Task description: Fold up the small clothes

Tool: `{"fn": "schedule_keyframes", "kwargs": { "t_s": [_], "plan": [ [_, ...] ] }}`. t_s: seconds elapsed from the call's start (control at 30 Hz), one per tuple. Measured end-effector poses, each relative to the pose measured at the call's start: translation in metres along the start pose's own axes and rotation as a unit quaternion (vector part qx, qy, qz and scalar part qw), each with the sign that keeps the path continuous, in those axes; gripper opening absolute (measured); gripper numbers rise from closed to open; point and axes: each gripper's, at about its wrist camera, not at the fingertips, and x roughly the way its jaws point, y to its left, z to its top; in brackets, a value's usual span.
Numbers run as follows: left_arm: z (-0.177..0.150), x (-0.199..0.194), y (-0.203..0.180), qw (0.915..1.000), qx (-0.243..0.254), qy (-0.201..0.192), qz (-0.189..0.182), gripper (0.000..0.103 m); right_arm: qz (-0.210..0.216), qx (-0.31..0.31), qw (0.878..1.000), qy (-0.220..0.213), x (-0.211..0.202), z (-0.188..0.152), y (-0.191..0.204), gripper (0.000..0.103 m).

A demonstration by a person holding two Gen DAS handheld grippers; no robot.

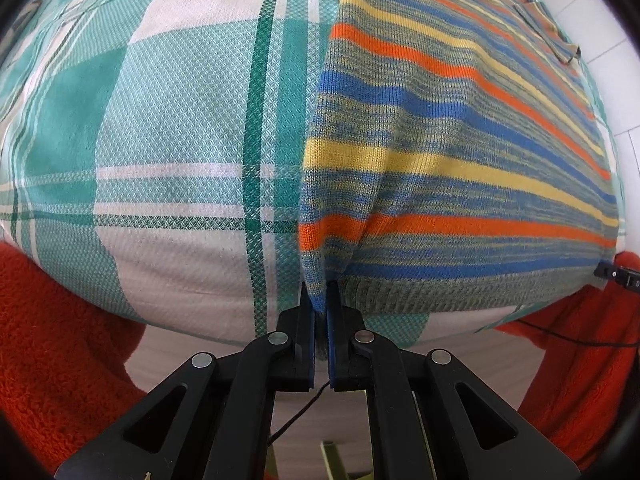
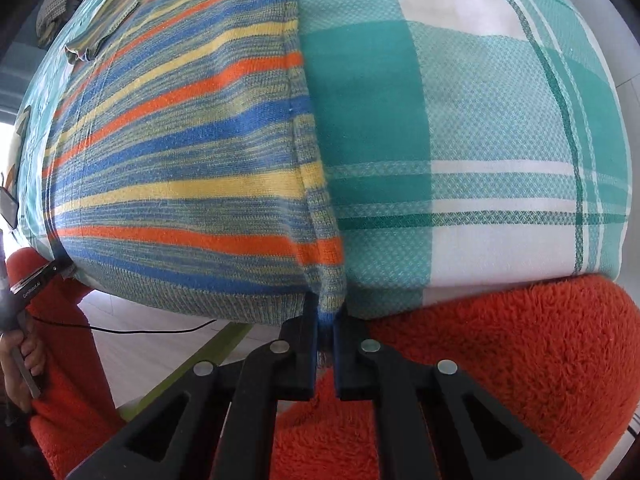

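A small knit sweater (image 1: 460, 152) with blue, orange, yellow and olive stripes lies flat on a table under a green and white checked cloth (image 1: 180, 120). My left gripper (image 1: 320, 300) is shut on the sweater's near left hem corner, and the knit bunches up between its black fingers. In the right wrist view the same sweater (image 2: 180, 140) fills the left half. My right gripper (image 2: 326, 312) is shut on its near right hem corner at the table's front edge. A sleeve (image 1: 556, 36) lies folded in across the far part of the sweater.
The checked cloth (image 2: 480, 120) stretches beyond both sides of the sweater. The person's fuzzy red sleeves (image 2: 500, 360) sit along the near table edge. The other gripper's handle and a hand (image 2: 20, 344) show at left. A black cable (image 2: 140, 330) hangs below the table.
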Motion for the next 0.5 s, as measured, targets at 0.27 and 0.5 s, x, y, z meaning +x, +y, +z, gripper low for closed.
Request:
{"fn": "schedule_keyframes", "kwargs": {
  "t_s": [0.27,0.5],
  "plan": [
    [-0.0002,0.0037,-0.0049,1.0000,0.000,0.002,0.000,0.004,-0.011,-0.005,1.000,-0.005,0.0041,-0.0030,0.0054,0.006],
    [-0.0003,0.0034,-0.0048,1.0000,0.003,0.003,0.003,0.004,-0.010,-0.005,1.000,-0.008,0.0042,-0.0030,0.0060,0.006]
  ]
}}
